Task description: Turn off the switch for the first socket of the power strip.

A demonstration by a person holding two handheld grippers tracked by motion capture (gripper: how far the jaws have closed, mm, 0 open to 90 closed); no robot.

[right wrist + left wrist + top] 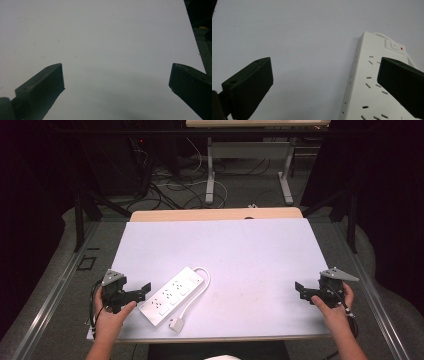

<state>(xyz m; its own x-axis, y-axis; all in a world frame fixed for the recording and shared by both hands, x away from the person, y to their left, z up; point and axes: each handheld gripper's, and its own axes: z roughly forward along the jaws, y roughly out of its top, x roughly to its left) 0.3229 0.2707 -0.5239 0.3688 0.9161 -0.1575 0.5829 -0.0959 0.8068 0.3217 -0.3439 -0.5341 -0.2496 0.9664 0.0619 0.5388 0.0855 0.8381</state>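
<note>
Left gripper [142, 291]: near the table's front-left corner, held in the left hand [111, 312]; jaws spread wide, holding nothing, the tips just beside the power strip.
Right gripper [300, 290]: near the front-right edge, in the right hand [334, 304]; jaws wide apart over bare tabletop.
Power strip [172, 294]: white, lying flat and diagonal at front-left, its switch [395, 46] at the far end.
Cord [199, 290]: loops beside the strip to a plug [175, 323] near the front edge.
Table [250, 255]: pale surface, wooden far edge.
</note>
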